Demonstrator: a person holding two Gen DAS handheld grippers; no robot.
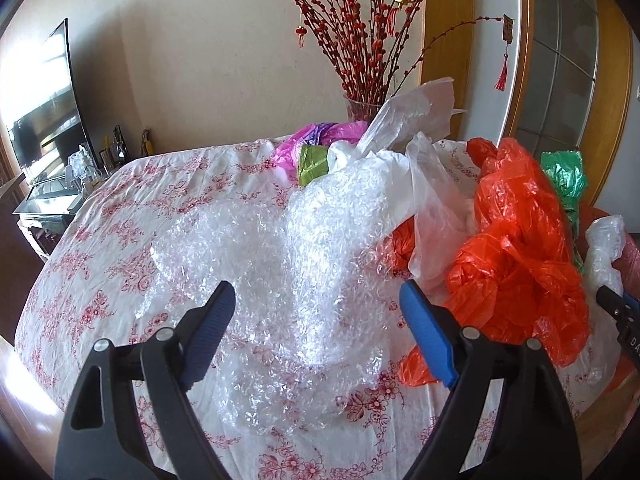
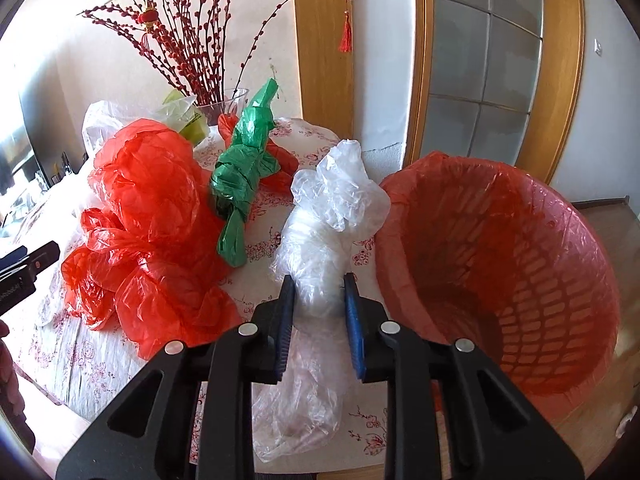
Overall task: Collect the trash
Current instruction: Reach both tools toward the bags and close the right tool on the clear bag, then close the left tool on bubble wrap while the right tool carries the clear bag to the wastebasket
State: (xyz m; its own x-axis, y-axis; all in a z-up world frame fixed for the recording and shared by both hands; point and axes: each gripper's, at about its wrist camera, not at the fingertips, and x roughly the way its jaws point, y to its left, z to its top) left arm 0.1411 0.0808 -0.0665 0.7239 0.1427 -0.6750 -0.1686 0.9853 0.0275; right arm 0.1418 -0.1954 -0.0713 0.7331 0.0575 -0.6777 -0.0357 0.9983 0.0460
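- Television (image 1: 44, 108): far left, upright on a stand beyond the desk edge.
- Desk (image 1: 100, 248): covered by a white cloth with red flower print; it carries all the trash listed below.
- My left claw (image 1: 320, 312): jaws spread wide, holding nothing; the blue pads stand either side of the bubble wrap without pressing on it.
- Bubble wrap (image 1: 280, 248): clear crumpled sheet lying on the cloth, directly ahead of my left claw.
- Pink bag (image 1: 308, 136) and olive-green packet (image 1: 314, 164): at the far side of the desk, behind the bubble wrap.
- White bag (image 1: 404, 128): stands up from the heap, just in front of the glass vase (image 2: 224, 106) of red-berried branches.
- Red bag (image 2: 144, 216): large crumpled mass, right of the bubble wrap.
- Green bag (image 2: 240, 176): twisted and knotted, just beside the red bag.
- Clear bag (image 2: 328, 220): bunched upright between the green bag and the basket; its lower tail trails on the cloth.
- My right claw (image 2: 318, 300): jaws drawn narrow, pads pressing both sides of the clear bag.
- Basket (image 2: 520, 280): red lattice bin lined with red plastic, far right, tilted toward me, touching the clear bag.
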